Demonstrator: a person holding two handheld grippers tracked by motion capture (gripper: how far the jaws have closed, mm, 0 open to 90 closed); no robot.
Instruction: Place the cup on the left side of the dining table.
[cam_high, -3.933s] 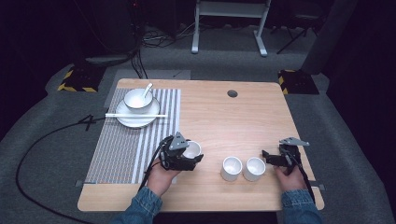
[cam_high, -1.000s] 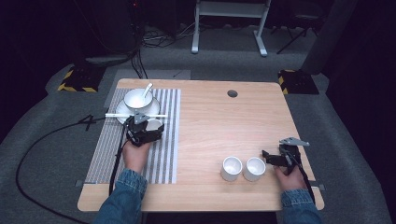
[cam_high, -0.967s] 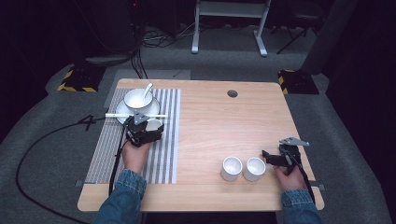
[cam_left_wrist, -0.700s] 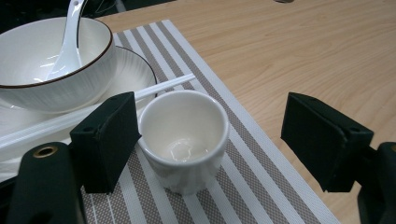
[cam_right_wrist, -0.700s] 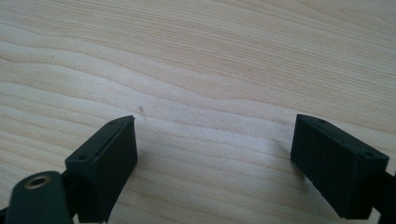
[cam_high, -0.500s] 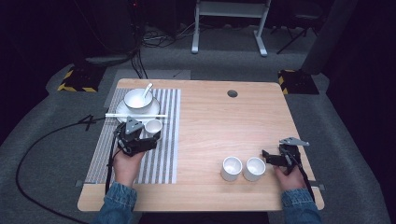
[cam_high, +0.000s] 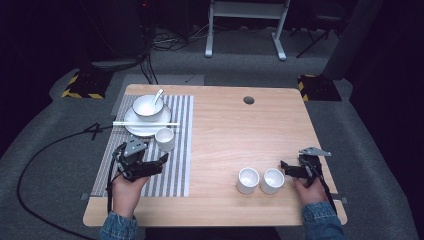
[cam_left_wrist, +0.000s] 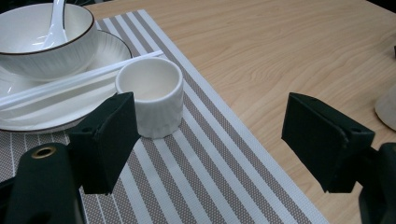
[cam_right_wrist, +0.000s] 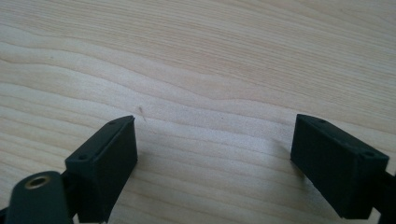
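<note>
My wooden table (cam_high: 240, 130) sits on grey floor (cam_high: 45, 150); white stand (cam_high: 247, 25) beyond, hazard-striped blocks (cam_high: 80, 86) at corners, room dark.

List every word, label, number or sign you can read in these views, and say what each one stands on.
None: no readable text stands on anything here.
The small white cup, bowl, plate, two cups near the right tool, striped placemat and table are all unmarked.
The yellow-and-black hazard stripes on the floor blocks are a pattern, not lettering.
</note>
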